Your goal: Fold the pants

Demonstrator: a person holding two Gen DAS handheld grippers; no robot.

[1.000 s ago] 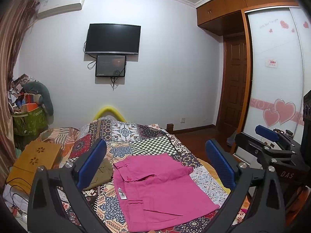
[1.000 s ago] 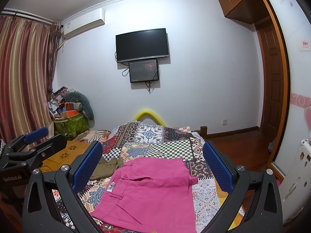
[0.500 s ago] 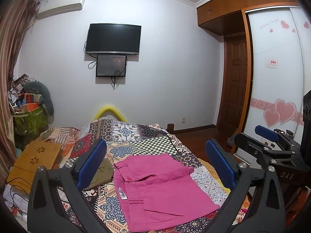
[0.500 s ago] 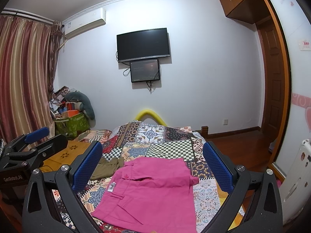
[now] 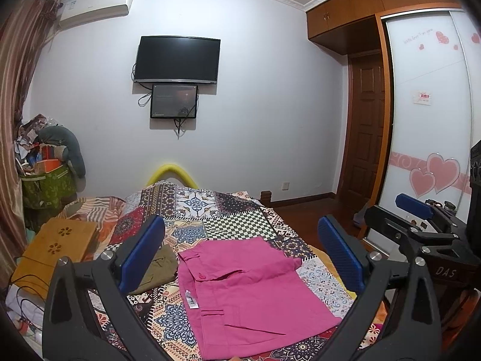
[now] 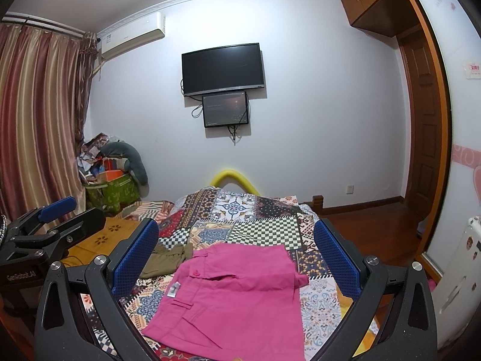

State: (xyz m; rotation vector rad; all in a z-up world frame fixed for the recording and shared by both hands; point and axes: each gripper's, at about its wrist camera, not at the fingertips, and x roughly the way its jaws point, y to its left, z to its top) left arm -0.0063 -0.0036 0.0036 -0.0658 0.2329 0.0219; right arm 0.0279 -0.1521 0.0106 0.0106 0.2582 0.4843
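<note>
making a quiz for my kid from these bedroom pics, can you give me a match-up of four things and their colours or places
Things:
1. pants
2. folded garment
3. television
4. lap desk

Descriptions:
a. olive, left of the pink item
b. black, on the wall
c. pink, flat on the quilt
d. wooden, at the bed's left edge

Pairs: 1-c, 2-a, 3-b, 4-d
</note>
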